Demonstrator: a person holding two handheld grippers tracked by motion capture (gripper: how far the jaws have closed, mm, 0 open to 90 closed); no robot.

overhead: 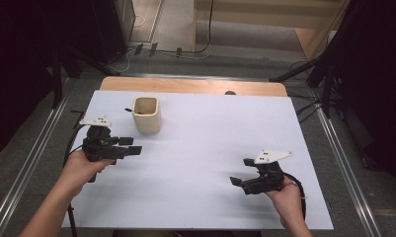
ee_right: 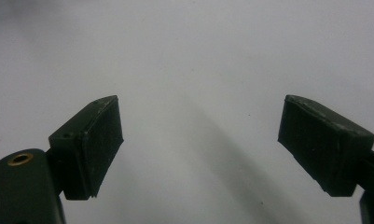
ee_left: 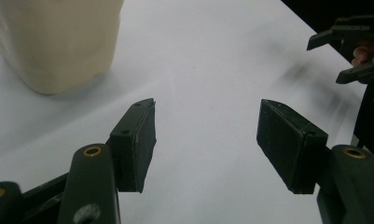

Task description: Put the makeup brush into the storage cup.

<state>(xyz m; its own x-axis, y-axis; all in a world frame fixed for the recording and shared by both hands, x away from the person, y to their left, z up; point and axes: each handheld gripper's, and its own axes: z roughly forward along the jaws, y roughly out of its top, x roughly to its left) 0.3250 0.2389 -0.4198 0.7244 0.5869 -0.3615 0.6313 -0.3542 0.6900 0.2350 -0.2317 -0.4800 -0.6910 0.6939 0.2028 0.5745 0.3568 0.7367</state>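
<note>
1. Nearest the person, the right tongs [overhead: 240, 181] sit low over the white worktop [overhead: 210, 148], jaws spread wide with nothing between them; in the right gripper view the 2 black pads [ee_right: 89, 144] frame bare, matt white sheet.
2. The left tongs [overhead: 129, 146] hover farther up the worktop on the left side, jaws also wide and empty, their rubbery pads [ee_left: 135, 142] blocky and square-edged.
3. The relation to watch: the cream cup [overhead: 146, 114] stands just beyond the left tongs, slightly towards the middle of the worktop. In the left gripper view the cup [ee_left: 54, 42] looms at upper left, off the line between the jaws, so I judge the tongs need to swing that way to straddle it.
4. The left hand is clearly the nearer 1; the right tongs lie well apart from the cup.
5. The cup stands upright, long axis vertical, rounded-square in section, smooth with a dull glaze, mouth open, something dark inside that I cannot make out.
</note>
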